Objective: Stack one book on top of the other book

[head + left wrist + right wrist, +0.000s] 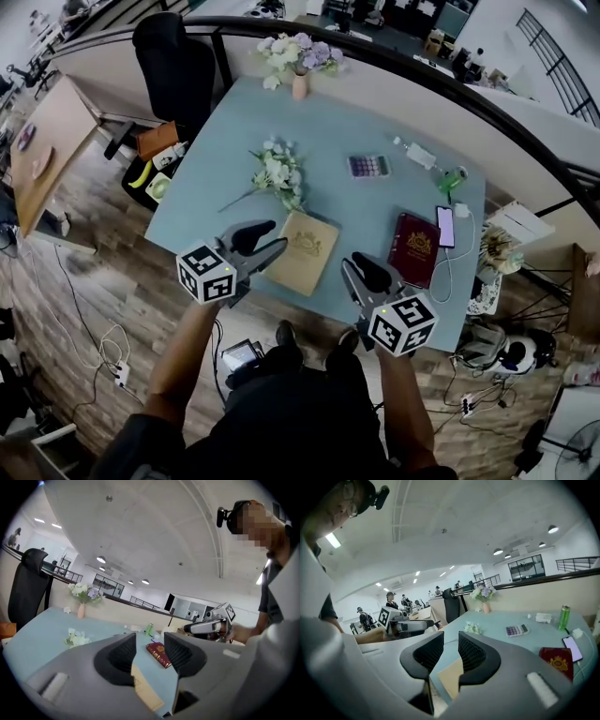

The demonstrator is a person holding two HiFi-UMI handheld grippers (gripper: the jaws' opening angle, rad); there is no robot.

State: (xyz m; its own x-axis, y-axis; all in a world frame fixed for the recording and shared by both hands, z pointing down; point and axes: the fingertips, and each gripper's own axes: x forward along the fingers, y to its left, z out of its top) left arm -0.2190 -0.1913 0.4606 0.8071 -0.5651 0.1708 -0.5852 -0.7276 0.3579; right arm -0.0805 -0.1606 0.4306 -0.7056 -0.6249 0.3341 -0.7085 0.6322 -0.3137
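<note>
A tan book [303, 251] lies flat near the front edge of the pale blue table [225, 141]. To its right, with a gap of table between them, lies a dark red book [415, 248]. My left gripper [277, 234] hovers open at the tan book's left edge and holds nothing. At the front edge between the two books my right gripper [351, 265] is open and empty too. The left gripper view shows the tan book [146, 693] below the jaws and the red book [159, 654] beyond them. In the right gripper view the tan book [452, 677] lies under the jaws, with the red book [559, 660] to the right.
A loose flower bunch [278, 173] lies behind the tan book. A calculator [367, 166], a green bottle [453, 178] and a vase of flowers [300, 61] stand farther back. A phone [445, 226] on a white cable sits beside the red book. A black chair [173, 66] stands at the far left corner.
</note>
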